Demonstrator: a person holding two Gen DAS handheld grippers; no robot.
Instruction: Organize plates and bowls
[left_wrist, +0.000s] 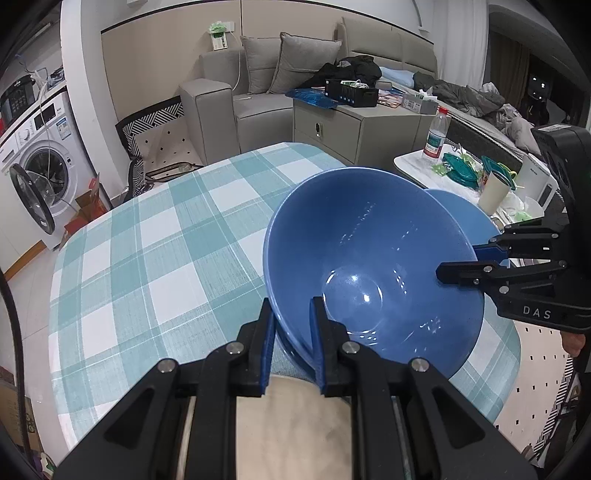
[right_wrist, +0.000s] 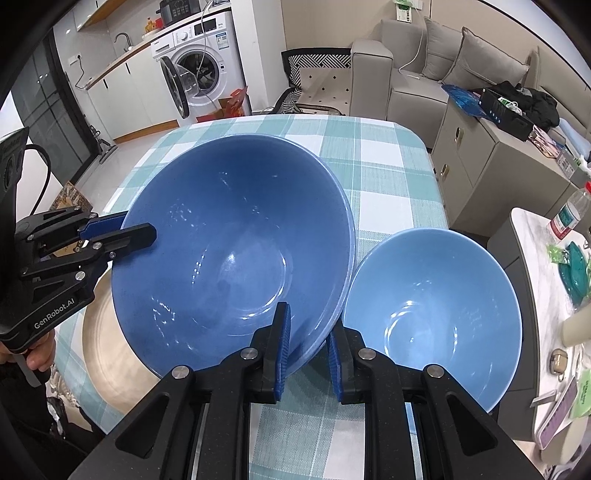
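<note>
The table with the teal-and-white checked cloth (right_wrist: 384, 173) has rounded corners; its far half lies bare and open, while the near half is crowded. Past the far edge is floor, then a white front-loading washing machine (right_wrist: 201, 70) with its door hanging open. To the right, a grey cabinet (right_wrist: 476, 166) stands near the table's edge, and a small white side table (left_wrist: 413, 164) holds a clear plastic bottle (left_wrist: 436, 134).

The large glossy deep-blue bowl (right_wrist: 236, 236) is raised and tilted over the near part of the table, above a beige round plate (right_wrist: 110, 350) that lies flat on the cloth. The bowl is round, so it has no long axis; its mouth faces up and leans toward the right wrist camera. The inside is bare and carries bright reflections.

The left gripper (left_wrist: 291, 332) is closed tight on the bowl's rim, one pad inside the wall and one outside. The right gripper (right_wrist: 306, 332) pinches the rim on another side in the same way, its jaws narrow around the thin wall.

A smaller light-blue bowl (right_wrist: 436, 310) sits upright on the cloth just beside the large bowl, near the table's right edge.
</note>
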